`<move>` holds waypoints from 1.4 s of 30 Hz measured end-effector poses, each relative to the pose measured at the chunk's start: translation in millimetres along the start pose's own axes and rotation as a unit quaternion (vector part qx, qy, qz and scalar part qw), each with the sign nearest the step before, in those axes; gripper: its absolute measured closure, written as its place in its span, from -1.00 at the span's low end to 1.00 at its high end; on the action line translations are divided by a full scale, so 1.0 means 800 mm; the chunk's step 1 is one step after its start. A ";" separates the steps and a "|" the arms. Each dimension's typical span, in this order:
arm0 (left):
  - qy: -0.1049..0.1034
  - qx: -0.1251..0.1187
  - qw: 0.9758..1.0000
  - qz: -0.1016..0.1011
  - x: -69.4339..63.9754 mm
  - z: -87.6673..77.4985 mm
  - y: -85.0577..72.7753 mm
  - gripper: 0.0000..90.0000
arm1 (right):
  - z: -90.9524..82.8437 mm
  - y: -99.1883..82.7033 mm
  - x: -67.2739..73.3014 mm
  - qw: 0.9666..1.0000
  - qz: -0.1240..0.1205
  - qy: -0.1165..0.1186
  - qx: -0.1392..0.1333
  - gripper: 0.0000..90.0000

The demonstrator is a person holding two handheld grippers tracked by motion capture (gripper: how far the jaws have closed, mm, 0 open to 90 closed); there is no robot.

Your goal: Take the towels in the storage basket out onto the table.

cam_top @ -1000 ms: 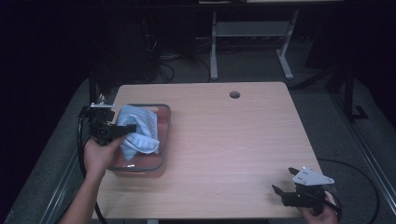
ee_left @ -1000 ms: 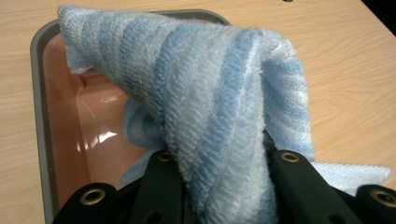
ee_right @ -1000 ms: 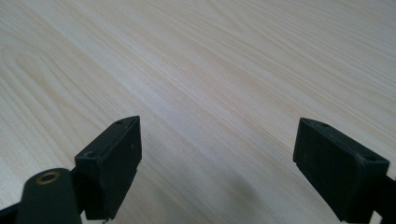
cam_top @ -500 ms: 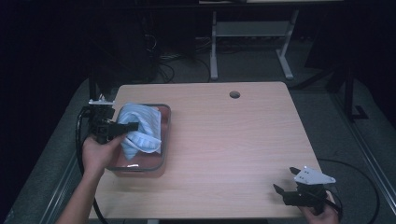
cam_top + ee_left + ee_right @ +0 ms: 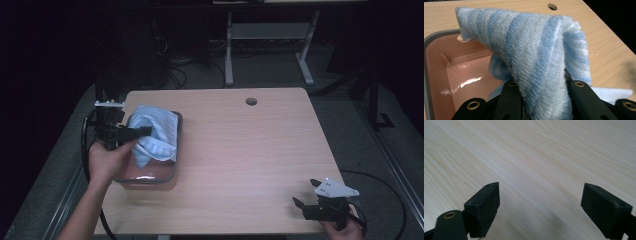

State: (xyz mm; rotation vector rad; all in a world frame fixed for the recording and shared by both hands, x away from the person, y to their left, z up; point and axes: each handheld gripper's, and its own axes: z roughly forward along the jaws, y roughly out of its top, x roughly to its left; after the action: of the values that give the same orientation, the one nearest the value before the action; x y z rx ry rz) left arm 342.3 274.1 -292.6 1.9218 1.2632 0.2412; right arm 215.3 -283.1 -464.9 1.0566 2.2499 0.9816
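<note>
- Step in hand, as judged: lifting the towel [image 5: 155, 135] out of the pink tub [image 5: 150, 179] at the table's [image 5: 250, 150] left.
- Left gripper [image 5: 142, 131] was clamped on a bunched fold of the towel; right gripper [image 5: 306, 194] sat wide open, holding nothing, near the right front corner.
- Towel hung draped over the tub, long axis running roughly front to back, tail trailing inside.
- Next move likely calls for more height to clear the rim.

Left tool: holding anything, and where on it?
Left tool pinches the blue striped towel at a bunched fold over the pink tray.
</note>
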 end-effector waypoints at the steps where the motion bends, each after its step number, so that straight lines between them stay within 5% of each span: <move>1: -0.001 -0.002 1.000 0.000 -0.001 0.000 0.001 0.61 | 0.000 0.000 0.000 1.000 0.000 0.000 -0.001 -0.67; 42: -0.045 0.012 0.998 0.048 -0.067 0.023 0.040 0.60 | -0.006 -0.001 -0.003 1.000 0.000 -0.006 -0.007 -0.67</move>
State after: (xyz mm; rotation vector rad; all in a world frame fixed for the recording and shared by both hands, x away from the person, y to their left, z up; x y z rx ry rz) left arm 348.3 213.8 -268.2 1.9930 1.1221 0.1870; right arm 213.1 -287.4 -462.5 1.0548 2.2304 0.9866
